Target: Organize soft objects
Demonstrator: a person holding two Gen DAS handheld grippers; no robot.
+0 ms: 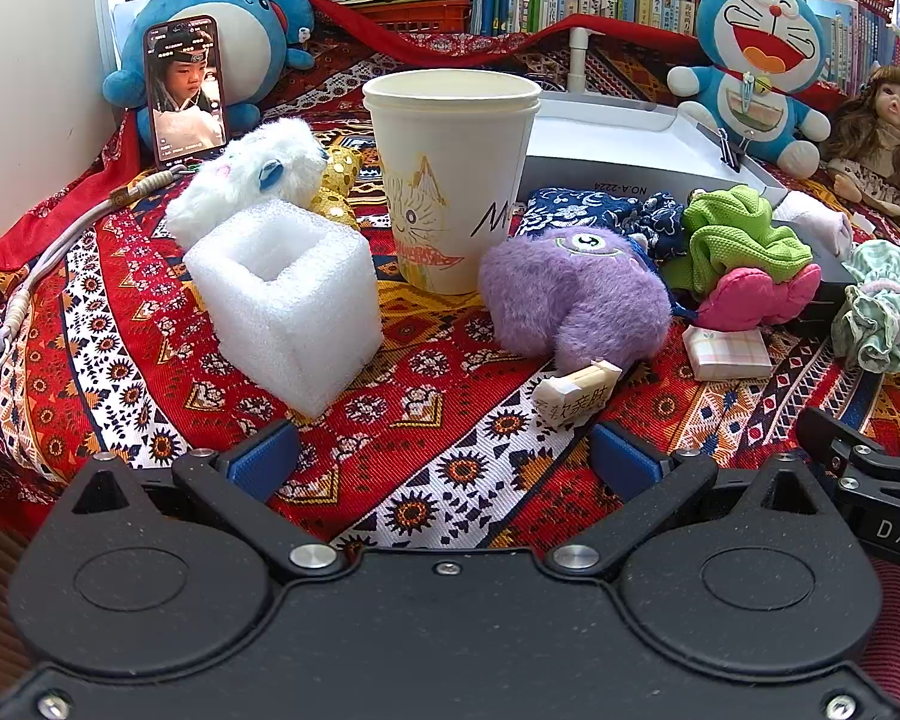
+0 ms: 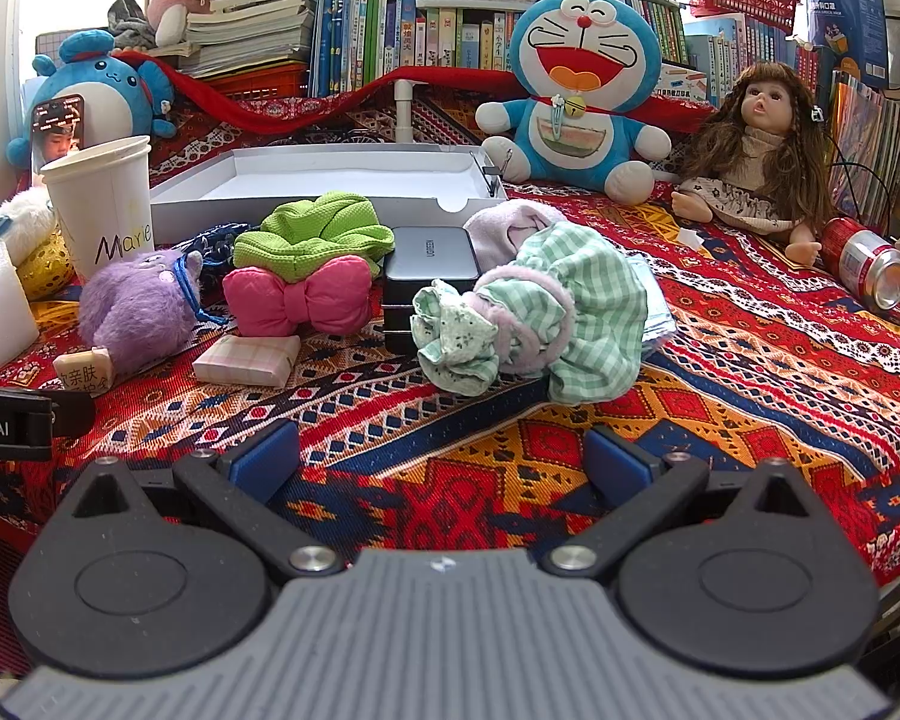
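Both our claws hang spread wide and empty above the patterned woven tablecloth (image 2: 720, 360), the blue pads touching nothing. Between the left gripper (image 1: 444, 462) fingers we see only bare cloth; just ahead of its right pad lies a small folded paper packet (image 1: 579, 393), touching the fuzzy purple plush (image 1: 573, 294) behind it. Ahead and to the left stands a square white foam block (image 1: 285, 294), hollow on top, with a fluffy white plush (image 1: 249, 177) behind it. A tall paper cup (image 1: 450, 174) stands upright straight ahead, between foam and purple plush, in front of the shallow white tray (image 1: 624, 144).

Ahead of the right gripper (image 2: 441, 459), a crumpled green checked cloth (image 2: 582, 306) with a ruffled scrunchie (image 2: 453, 330) leans against a smooth dark box (image 2: 429, 261). Left of the box sit a padded pink bow (image 2: 297, 294) and a knitted green cloth (image 2: 312, 234) above it, with a pastel wrapped packet (image 2: 249, 360) in front of them. Far ahead sit a blue cat plush (image 2: 576, 90) and a long-haired doll (image 2: 750, 168); a red can (image 2: 864, 261) lies on its side far right.
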